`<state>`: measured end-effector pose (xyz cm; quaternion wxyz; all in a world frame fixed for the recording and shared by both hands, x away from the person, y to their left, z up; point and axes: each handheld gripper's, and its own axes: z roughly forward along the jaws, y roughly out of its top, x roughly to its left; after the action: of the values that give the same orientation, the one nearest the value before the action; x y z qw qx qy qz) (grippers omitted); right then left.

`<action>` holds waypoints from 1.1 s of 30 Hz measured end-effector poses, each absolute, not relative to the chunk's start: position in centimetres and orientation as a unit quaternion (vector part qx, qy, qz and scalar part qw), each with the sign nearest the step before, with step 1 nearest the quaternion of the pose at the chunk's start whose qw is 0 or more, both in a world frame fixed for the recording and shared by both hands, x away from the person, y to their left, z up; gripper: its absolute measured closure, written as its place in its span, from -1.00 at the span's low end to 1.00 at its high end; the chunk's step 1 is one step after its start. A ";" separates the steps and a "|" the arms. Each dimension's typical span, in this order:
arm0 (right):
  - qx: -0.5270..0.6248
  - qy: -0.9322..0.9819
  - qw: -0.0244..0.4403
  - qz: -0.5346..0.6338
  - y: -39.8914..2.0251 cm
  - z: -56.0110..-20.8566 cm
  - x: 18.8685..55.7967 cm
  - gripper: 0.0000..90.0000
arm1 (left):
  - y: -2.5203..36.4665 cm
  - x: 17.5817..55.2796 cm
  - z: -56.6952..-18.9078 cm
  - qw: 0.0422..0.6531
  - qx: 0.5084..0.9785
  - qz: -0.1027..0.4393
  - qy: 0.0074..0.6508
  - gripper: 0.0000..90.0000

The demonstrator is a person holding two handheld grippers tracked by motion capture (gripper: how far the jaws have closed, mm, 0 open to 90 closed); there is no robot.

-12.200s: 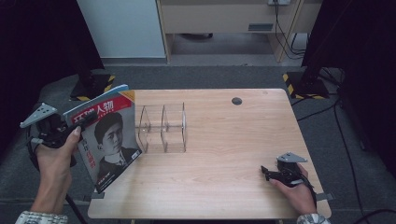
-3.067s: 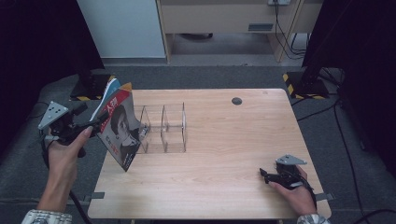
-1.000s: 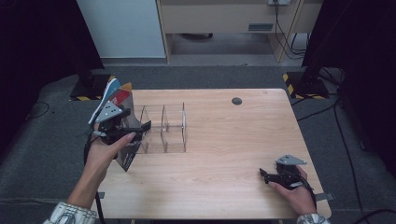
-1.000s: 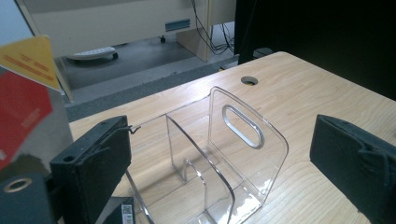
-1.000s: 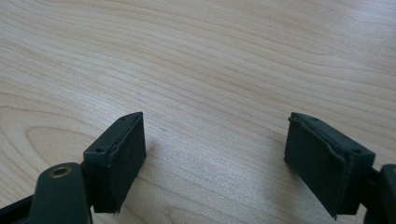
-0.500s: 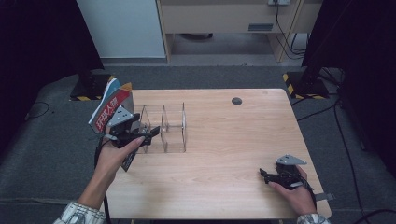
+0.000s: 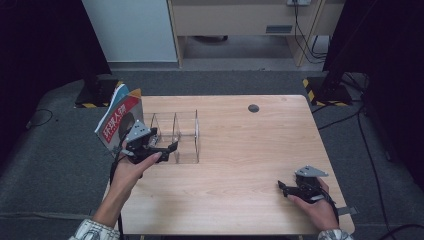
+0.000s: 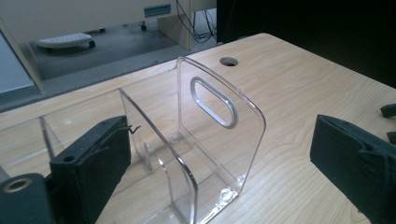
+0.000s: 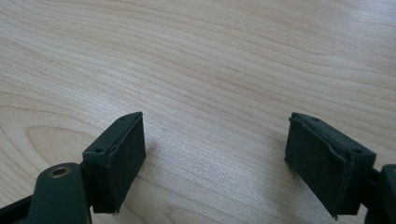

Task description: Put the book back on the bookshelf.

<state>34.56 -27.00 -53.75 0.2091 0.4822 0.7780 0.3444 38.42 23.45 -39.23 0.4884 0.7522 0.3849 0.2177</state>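
Observation:
A magazine (image 7: 119, 121) with a red cover stands on edge at the left end of a clear acrylic rack (image 7: 175, 137), leaning to the left. My left gripper (image 7: 167, 148) hovers at the rack's front side, open and holding nothing. In the left gripper view the left gripper (image 8: 224, 172) has its jaws spread wide, with the rack's clear dividers (image 8: 219, 107) between and beyond them. My right gripper (image 7: 284, 189) rests near the table's front right. In the right gripper view the right gripper (image 9: 215, 158) is open over bare wood.
The wooden table (image 7: 250, 165) has a round cable hole (image 7: 253, 108) near its far edge. Dark floor surrounds the table, with black stands at the left and right and a cabinet behind. The person's forearms come in from the front edge.
My left gripper carried the magazine to the rack's left end, let go of it, and has moved right along the rack's front. The right gripper has stayed still.

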 end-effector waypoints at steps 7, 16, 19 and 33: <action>0.483 0.778 0.208 0.344 -27.0 -53.7 34.5 -0.55 | 22.4 38.3 -40.2 0.485 0.760 0.208 0.381 -0.90; 0.482 0.778 0.208 0.344 -27.0 -53.7 34.4 -0.55 | 20.8 38.2 -41.5 0.476 0.773 0.194 0.372 -0.89; 0.481 0.779 0.208 0.344 -27.0 -53.7 34.4 -0.55 | 20.2 38.2 -42.0 0.474 0.776 0.189 0.371 -0.89; 0.480 0.779 0.208 0.344 -27.0 -53.7 34.4 -0.56 | 18.1 37.9 -45.0 0.454 0.794 0.166 0.368 -0.89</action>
<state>34.44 -26.96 -53.74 0.2082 0.4803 0.7794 0.3441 37.90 18.12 -44.99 0.4537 0.7944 0.3682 0.1657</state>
